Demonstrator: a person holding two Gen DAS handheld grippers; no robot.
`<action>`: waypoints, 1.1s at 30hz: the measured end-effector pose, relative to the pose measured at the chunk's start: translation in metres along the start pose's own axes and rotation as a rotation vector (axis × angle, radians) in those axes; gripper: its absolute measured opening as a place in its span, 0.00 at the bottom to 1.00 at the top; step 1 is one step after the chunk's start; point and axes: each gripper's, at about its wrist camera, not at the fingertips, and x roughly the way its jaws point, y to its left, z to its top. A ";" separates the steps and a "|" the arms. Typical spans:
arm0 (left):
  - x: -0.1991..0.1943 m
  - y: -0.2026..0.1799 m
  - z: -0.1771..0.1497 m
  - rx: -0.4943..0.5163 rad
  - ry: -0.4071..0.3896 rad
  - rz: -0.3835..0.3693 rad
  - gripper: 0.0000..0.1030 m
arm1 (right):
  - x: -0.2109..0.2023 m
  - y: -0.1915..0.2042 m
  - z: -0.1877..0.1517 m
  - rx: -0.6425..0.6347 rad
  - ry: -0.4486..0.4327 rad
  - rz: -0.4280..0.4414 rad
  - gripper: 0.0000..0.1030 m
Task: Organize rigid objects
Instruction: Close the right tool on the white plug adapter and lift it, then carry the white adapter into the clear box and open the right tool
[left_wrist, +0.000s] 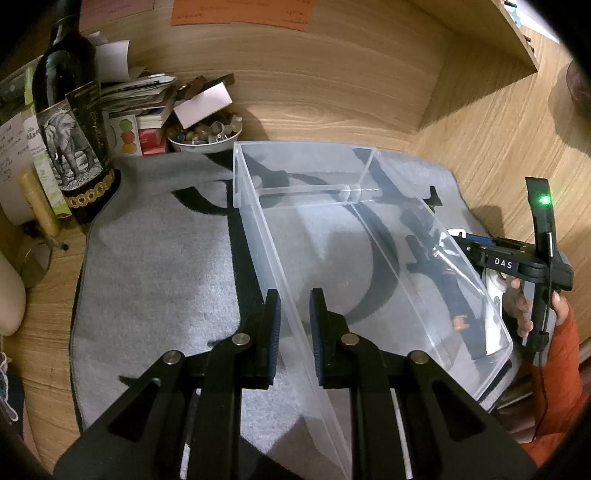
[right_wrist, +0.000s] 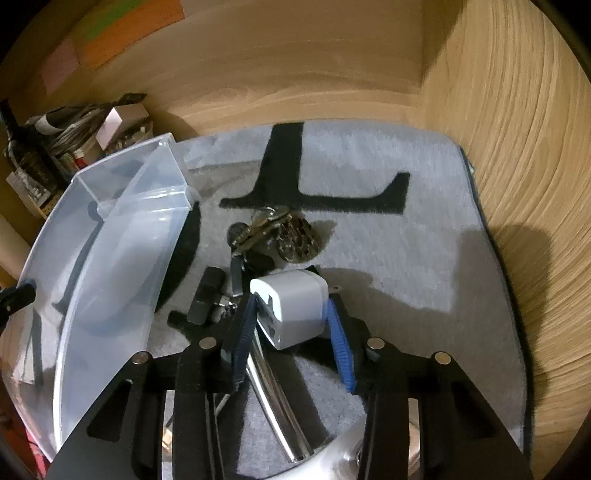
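A small white plastic charger cube (right_wrist: 291, 306) sits between the blue-padded fingers of the right claw (right_wrist: 295, 325), both pads pressed to its sides, so the claw is closed on it; its slotted face is turned toward the camera and down to the left, and the short body runs roughly along the fingers, away from the camera. It is held just above a grey fleecy mat with big black letters (right_wrist: 388, 236) that covers the wooden table (right_wrist: 517, 184). Just beyond it lies a bunch of metal keys on a ring (right_wrist: 277, 232), and to its left a small black bar-shaped object (right_wrist: 207, 295), both on the mat. Below the cube a shiny chrome curved piece (right_wrist: 273, 391) runs toward the camera. To the left stands a clear plastic rectangular bin with a partition across its far end (left_wrist: 258, 221), its long axis running away from the left camera. The left claw (left_wrist: 295, 332) straddles the bin's near left wall with a finger on each side, the pads not closed onto the wall: it is open. At the far left stand a dark glass bottle with an elephant label (left_wrist: 70, 129), stacked papers (left_wrist: 140, 96) and a white bowl of pebbles (left_wrist: 207, 136).
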 end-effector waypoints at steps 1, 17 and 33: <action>0.000 0.000 0.000 0.001 0.000 0.000 0.16 | -0.001 0.001 0.000 -0.006 -0.005 -0.005 0.34; 0.001 0.000 0.000 0.013 -0.002 0.007 0.15 | -0.076 0.040 0.016 -0.105 -0.241 0.013 0.34; 0.003 0.002 0.001 0.014 -0.014 -0.009 0.16 | -0.077 0.130 0.033 -0.274 -0.277 0.133 0.34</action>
